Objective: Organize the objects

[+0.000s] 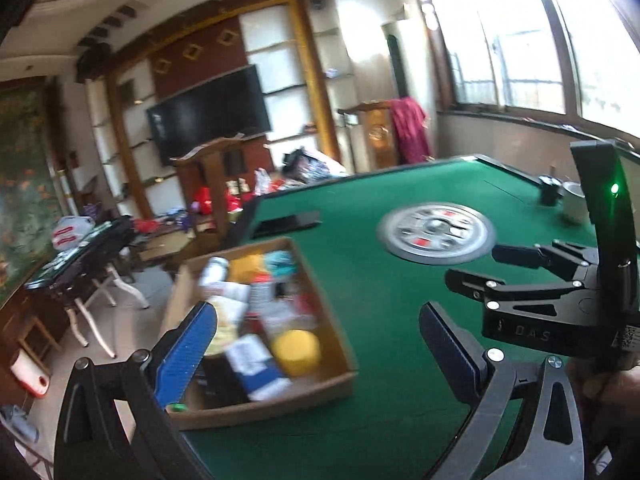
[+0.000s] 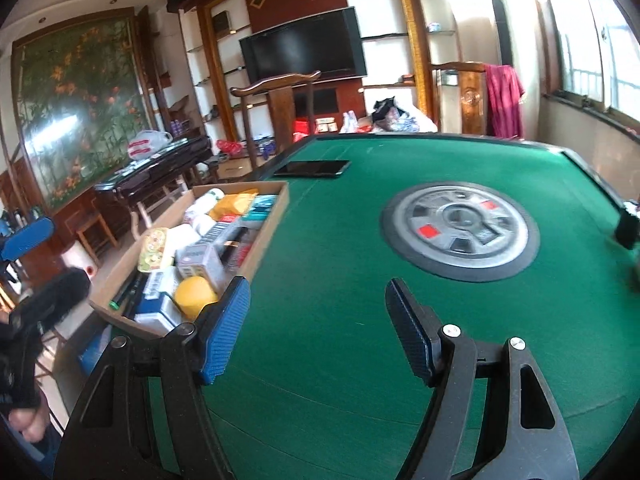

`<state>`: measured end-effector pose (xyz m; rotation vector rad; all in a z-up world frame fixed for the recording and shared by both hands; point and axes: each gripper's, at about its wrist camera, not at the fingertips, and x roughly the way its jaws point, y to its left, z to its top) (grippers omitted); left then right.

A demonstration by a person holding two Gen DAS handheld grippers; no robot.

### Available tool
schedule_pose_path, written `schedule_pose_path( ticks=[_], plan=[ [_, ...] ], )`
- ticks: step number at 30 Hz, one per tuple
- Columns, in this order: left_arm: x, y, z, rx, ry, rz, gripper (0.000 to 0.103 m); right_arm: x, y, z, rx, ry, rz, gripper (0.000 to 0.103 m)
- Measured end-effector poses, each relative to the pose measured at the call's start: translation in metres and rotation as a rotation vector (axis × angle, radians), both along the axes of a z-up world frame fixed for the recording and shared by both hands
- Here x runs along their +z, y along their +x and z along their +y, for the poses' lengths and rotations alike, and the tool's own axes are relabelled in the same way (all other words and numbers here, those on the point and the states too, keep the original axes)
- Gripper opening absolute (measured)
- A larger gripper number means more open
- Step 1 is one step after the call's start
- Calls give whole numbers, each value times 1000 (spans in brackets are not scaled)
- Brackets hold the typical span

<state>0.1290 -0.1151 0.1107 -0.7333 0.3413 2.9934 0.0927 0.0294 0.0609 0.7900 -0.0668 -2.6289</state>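
A cardboard box (image 1: 336, 350) full of small items sits on the left edge of the green table (image 1: 400, 360); it also shows in the right wrist view (image 2: 276, 216). Inside are a yellow round tub (image 1: 297, 350) (image 2: 194, 294), white bottles, packets and small boxes. My left gripper (image 1: 320, 344) is open and empty, held above the box's near right corner. My right gripper (image 2: 318, 328) is open and empty over the bare felt, right of the box. The right gripper also appears in the left wrist view (image 1: 484, 266), to the right.
A round grey dial panel (image 2: 460, 230) sits in the table's middle. A black tablet (image 2: 314, 168) lies at the far left edge. A dark cup (image 1: 550, 192) and white cup (image 1: 574, 200) stand at the far right. Chairs, a TV and clutter stand beyond.
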Motion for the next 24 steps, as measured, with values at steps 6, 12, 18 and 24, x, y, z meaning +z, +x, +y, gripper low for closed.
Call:
schedule_pose_path(
  ticks=[6,12,18,24],
  plan=[
    [-9,-3,44,-93,10,-53,102,0,15,49,-85,-17,11,71],
    [-4,-5,43,-11,4,-32,102,-2,15,82,-127,-61,-1,71],
    [7,-6,-2,173,25,21,102,-3,15,72,-84,-57,-14,71],
    [13,4,-41,323,28,77,102,3,21,39,-16,-40,13,71]
  ],
)
